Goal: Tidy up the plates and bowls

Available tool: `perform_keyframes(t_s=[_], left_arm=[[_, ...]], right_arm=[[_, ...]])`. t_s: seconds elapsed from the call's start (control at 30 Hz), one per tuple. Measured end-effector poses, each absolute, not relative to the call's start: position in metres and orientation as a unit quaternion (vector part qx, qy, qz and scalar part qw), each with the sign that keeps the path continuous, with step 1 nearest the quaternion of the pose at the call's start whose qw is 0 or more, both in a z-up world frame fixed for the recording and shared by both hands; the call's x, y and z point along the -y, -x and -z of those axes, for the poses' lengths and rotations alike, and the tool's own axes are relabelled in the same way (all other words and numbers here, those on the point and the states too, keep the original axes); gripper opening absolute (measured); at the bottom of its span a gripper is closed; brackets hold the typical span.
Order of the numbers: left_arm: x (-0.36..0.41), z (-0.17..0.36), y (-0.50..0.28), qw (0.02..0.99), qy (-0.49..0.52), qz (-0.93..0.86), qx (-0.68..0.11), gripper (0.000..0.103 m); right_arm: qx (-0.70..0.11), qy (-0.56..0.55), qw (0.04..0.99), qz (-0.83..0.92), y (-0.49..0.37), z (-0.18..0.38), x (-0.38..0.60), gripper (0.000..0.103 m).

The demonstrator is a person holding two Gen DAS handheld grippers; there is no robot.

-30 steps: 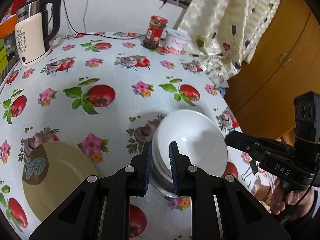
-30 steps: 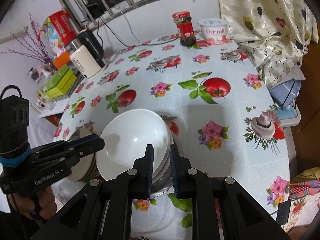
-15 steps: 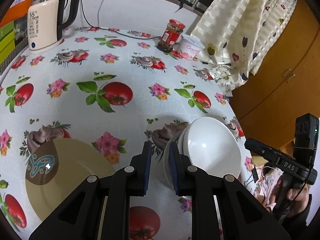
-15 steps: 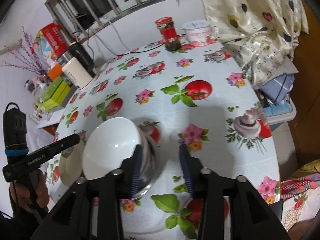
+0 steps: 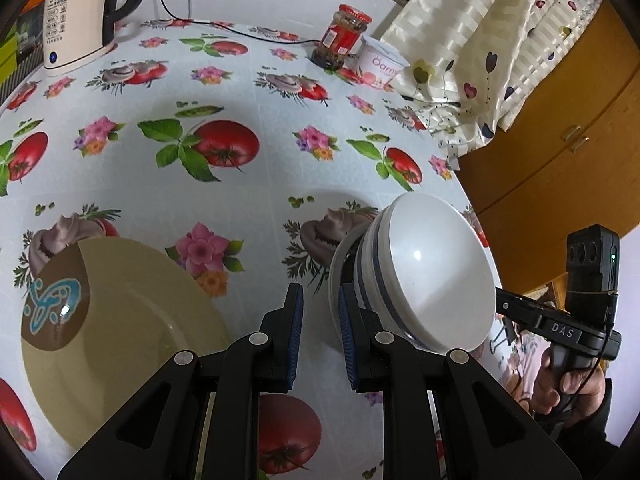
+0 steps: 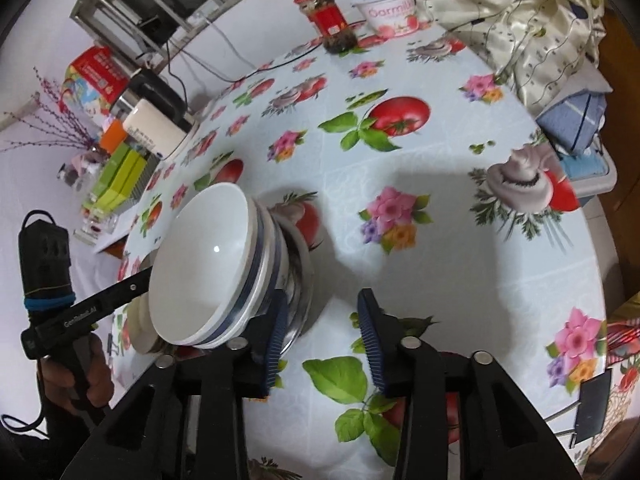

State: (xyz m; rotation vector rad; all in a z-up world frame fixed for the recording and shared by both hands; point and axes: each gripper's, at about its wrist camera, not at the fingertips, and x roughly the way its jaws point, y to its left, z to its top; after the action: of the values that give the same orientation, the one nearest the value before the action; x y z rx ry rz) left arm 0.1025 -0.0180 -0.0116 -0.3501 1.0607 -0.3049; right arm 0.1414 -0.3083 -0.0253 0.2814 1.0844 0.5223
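A stack of white blue-striped bowls (image 5: 424,272) nested in a metal bowl (image 5: 334,276) leans near the table's right edge. My left gripper (image 5: 318,292) is shut narrowly on the stack's rim, and the metal edge lies against its right pad. In the right wrist view the stack (image 6: 200,260) is just left of my right gripper (image 6: 322,300). Its jaws are closing and press on nothing; only the metal bowl's edge (image 6: 302,280) reaches in beside the left finger. A tan plate (image 5: 120,320) with a brown and blue patch lies left of the left gripper.
On the flowered tablecloth (image 5: 240,92) at the back stand a kettle (image 5: 76,16), a red-lidded jar (image 5: 340,36) and a yoghurt tub (image 5: 380,64). A curtain (image 5: 480,40) and a wooden cabinet (image 5: 560,140) border the right edge. Boxes (image 6: 120,172) sit off the far left.
My right gripper let go of the stack's rim and spread its jaws, then narrowed them a little. Both grippers sank toward the table. The stack now leans off to the side of each gripper.
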Motion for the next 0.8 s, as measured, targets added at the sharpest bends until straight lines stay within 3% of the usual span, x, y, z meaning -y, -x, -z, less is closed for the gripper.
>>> perform_keyframes(t_s=[0.2, 0.8], left_arm=[[0.023, 0.019, -0.104, 0.826, 0.168, 0.156, -0.515, 0.019], [0.03, 0.032, -0.11, 0.809, 0.171, 0.177, -0.534, 0.019]], right_arm=[[-0.516, -0.13, 0.809, -0.251, -0.144, 0.031, 0.303, 0.019], [-0.528, -0.124, 0.797, -0.267, -0.152, 0.04, 0.292, 0.013]])
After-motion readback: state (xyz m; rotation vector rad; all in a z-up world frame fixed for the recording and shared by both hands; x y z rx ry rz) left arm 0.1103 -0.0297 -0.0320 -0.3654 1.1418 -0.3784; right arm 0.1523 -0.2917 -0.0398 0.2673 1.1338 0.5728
